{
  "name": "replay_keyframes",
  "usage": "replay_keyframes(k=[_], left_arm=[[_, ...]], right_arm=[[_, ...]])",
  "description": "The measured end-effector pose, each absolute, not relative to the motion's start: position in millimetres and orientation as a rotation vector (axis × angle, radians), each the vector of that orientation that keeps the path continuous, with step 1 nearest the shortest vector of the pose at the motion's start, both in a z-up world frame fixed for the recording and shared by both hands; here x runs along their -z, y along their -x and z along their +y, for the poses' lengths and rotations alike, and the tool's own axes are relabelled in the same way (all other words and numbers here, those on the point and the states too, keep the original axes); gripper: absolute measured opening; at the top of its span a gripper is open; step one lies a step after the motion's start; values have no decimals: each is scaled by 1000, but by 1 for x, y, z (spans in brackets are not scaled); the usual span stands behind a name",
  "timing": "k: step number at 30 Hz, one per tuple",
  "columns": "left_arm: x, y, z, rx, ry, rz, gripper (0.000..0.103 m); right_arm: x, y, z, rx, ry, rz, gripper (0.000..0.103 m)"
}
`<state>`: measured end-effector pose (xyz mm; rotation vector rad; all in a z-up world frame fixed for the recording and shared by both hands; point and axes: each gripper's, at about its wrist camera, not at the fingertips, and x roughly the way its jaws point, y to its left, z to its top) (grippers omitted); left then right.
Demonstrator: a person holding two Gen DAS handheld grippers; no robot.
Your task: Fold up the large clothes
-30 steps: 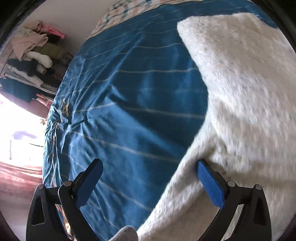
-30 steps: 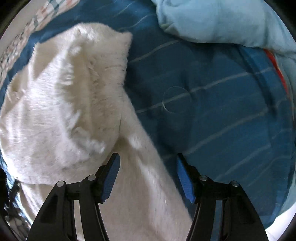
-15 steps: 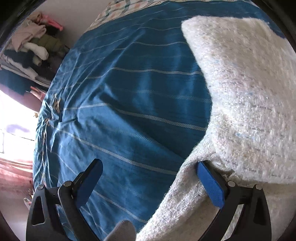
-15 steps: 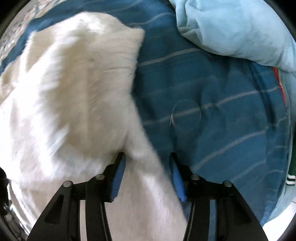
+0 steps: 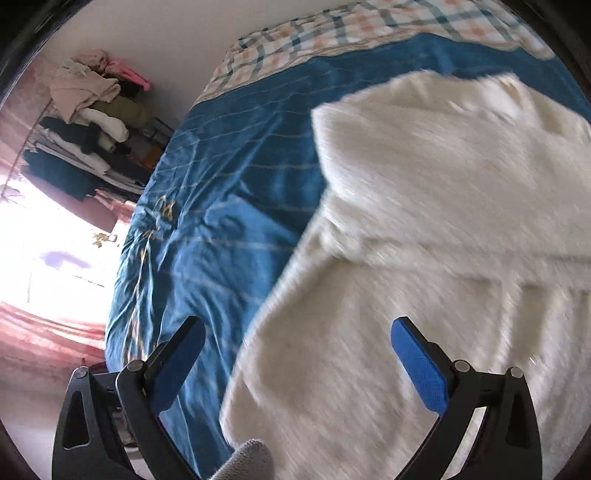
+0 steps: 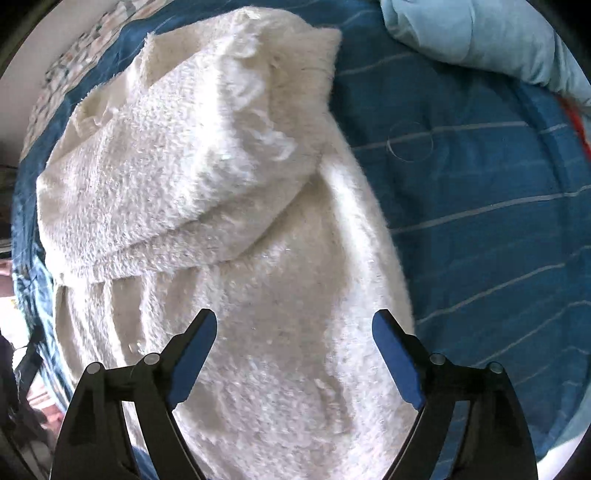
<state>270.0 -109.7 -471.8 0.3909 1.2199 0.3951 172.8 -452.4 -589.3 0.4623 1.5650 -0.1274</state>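
A large fluffy white garment (image 5: 436,229) (image 6: 221,192) lies on the blue striped bedspread (image 5: 229,192) (image 6: 480,206), with its upper part folded over the lower part. My left gripper (image 5: 295,347) stands open above the garment's left edge, and nothing is between its blue pads. My right gripper (image 6: 293,339) hangs over the garment's lower part near its right edge. Its jaws are opening and the pads do not press on the cloth.
A light blue bundle of cloth (image 6: 480,33) lies at the far right of the bed. A checked sheet (image 5: 369,29) covers the bed's far end. Stacked clothes (image 5: 88,122) fill a rack by the wall, beside a bright window (image 5: 44,240).
The left gripper has pulled back and up, so more of the bed and garment shows. The right gripper's jaws narrowed around the garment's edge, then spread wide apart.
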Motion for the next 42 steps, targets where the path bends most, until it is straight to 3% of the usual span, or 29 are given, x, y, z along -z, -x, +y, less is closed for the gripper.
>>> replay_keyframes(k=[5,11,18,23,28,34,37,38,39,40,42], left_arm=[[479,-229,-190,-498,-488,1229,103],[496,-180,-302,-508,-611,1302,103],[505,-129,-414,-377,-578,1374,103],[539,-115,-472,-418,-684,1337,103],[587,-122,-483,-471,-752,1378,103],[585,-150,-450,-671,-796,1237,103],[584,-165,-419,-731,-746,1255,103],[584,-168,-411,-730,-721,1264,100],[581,-172,-401,-719,-687,1273,85],[577,-172,-397,-709,-659,1276,57],[566,-171,-388,-686,-580,1266,26]], right_arm=[[601,-163,-525,-28,-576,1577,88],[592,-203,-571,-53,-489,1615,88],[595,-171,-681,33,-498,1640,88],[605,-163,-729,103,-548,1647,88],[608,-159,-767,131,-595,1649,88],[610,-180,-748,69,-583,1643,88],[617,-199,-721,-7,-595,1647,88],[616,-202,-716,-37,-601,1643,88],[617,-212,-705,-94,-608,1630,88],[618,-221,-696,-142,-610,1618,88],[620,-241,-672,-259,-630,1588,88]])
